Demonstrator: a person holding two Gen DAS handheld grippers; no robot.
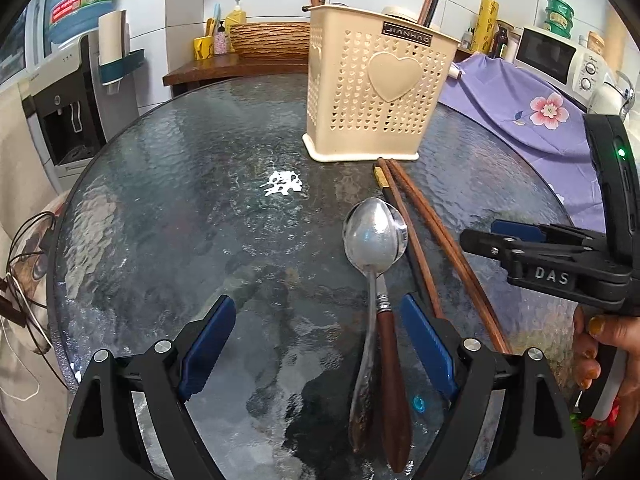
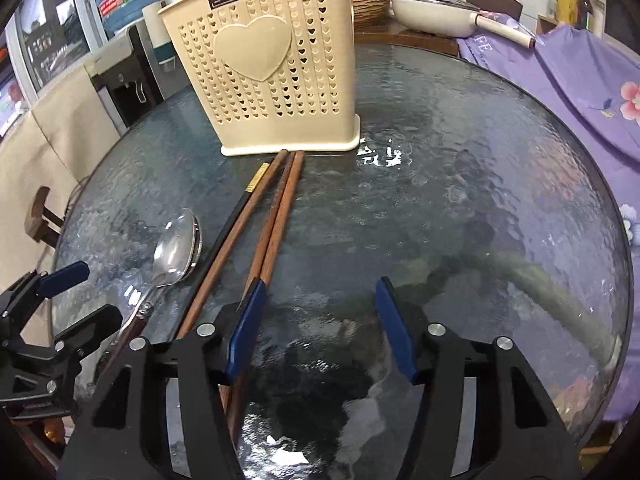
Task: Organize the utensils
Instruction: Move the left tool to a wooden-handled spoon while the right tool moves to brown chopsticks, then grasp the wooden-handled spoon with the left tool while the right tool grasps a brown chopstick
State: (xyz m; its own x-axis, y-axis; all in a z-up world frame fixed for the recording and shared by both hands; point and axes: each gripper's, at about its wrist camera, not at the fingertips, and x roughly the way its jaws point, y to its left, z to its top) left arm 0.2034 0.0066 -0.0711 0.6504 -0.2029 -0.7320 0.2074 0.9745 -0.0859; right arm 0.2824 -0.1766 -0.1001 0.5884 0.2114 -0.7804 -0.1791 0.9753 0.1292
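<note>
While both grippers, left gripper [image 1: 316, 344] and right gripper [image 2: 320, 328], stand open and empty, closing off-centre could skid the spoons [image 1: 376, 236] or chopsticks [image 2: 276, 216] across slick glass.

Your left gripper [image 1: 316, 348] and right gripper [image 2: 320, 328] have black angular frames, blue finger pads and silver screws. One side reads "DAS" beside a green light. Your fingernails look yellow.
</note>
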